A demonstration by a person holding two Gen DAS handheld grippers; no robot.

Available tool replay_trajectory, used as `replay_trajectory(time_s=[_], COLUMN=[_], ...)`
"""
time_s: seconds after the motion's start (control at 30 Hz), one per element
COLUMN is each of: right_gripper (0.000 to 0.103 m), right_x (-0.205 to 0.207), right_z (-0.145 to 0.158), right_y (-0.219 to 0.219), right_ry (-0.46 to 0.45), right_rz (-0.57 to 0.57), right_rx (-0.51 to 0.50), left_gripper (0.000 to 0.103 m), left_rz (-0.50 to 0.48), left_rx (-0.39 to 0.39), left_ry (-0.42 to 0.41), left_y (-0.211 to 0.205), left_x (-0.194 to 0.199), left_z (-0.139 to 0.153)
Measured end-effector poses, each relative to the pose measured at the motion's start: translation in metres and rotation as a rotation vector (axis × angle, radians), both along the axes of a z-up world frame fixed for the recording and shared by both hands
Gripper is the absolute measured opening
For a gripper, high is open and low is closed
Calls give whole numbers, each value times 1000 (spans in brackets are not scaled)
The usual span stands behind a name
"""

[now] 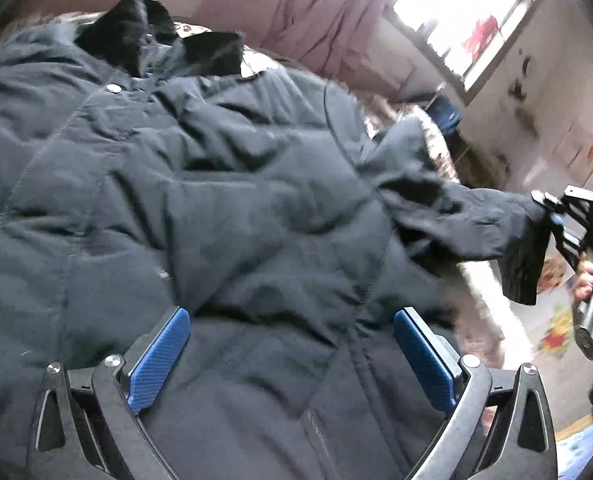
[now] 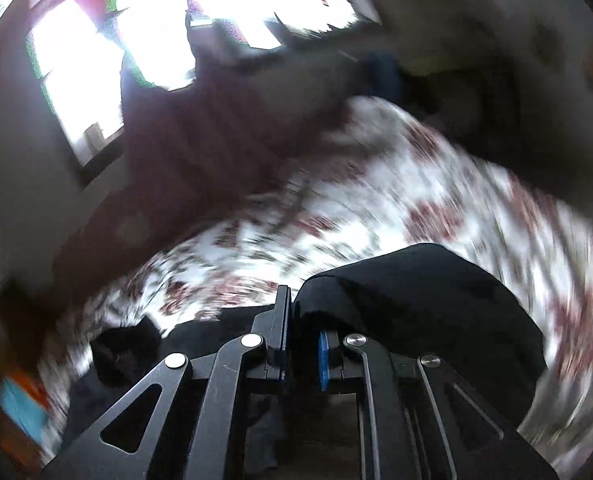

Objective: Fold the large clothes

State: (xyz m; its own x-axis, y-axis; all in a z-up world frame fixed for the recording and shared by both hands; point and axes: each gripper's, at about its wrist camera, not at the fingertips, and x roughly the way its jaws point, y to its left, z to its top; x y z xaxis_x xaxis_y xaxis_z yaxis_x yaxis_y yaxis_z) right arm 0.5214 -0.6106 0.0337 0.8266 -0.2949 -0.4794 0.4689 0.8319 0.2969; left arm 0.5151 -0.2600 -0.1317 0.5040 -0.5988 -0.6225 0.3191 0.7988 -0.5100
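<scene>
A large dark navy padded coat [image 1: 200, 184] with a black fur collar [image 1: 152, 36] lies spread front-up on a bed. My left gripper [image 1: 292, 320] is open just above the coat's lower front, its blue pads [image 1: 158, 360] wide apart and empty. My right gripper [image 2: 302, 344] is shut on the cuff of the coat's sleeve [image 2: 416, 292]. In the left wrist view the right gripper [image 1: 556, 220] holds that sleeve [image 1: 468, 220] stretched out to the right, lifted off the bed.
The bed has a white sheet with red flowers [image 2: 376, 208]. A pink curtain [image 1: 296, 12] and a bright window [image 1: 468, 12] are behind the bed. The floor at right has colourful mats [image 1: 556, 328]. The right wrist view is blurred.
</scene>
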Motion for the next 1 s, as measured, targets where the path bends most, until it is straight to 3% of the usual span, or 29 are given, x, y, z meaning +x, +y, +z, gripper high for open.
replay_trajectory(time_s=[0.07,0.1,0.23,0.33,0.4,0.5,0.57,0.63,0.67,0.73,0.87,1.0], right_gripper=[11,11,11,10,10,10,11,25,40,41,54,55], right_x=[10,24,63,76,77,67,57,46,40,25,4,-6], right_z=[27,37,46,19,-16,-71,-105,-129,-139,-149,-132,-112], right_y=[47,86,202,298,358,423,449,464,468,470,442,400], right_ry=[17,39,121,203,278,394,481,544,563,553,525,461], right_rz=[63,109,297,449,564,712,788,866,892,883,877,803], right_rx=[-161,-290,-646,-865,-1010,-1146,-1177,-1155,-1137,-1105,-854,-613], left_gripper=[102,102,102,102,102,102,102,102,102,102,103,102], left_rz=[2,9,82,192,261,366,411,415,410,392,333,312], left_rx=[13,33,129,157,155,136,101,50,0,-34,-6,-28], left_ry=[-14,-34,-116,-105,-83,-82,-101,-128,-147,-158,-207,-198], left_y=[24,38,107,177,214,269,297,311,319,321,310,309], left_x=[-11,-19,-47,-63,-67,-81,-85,-86,-87,-81,-61,-38], left_z=[18,28,61,72,73,66,59,51,44,39,43,40])
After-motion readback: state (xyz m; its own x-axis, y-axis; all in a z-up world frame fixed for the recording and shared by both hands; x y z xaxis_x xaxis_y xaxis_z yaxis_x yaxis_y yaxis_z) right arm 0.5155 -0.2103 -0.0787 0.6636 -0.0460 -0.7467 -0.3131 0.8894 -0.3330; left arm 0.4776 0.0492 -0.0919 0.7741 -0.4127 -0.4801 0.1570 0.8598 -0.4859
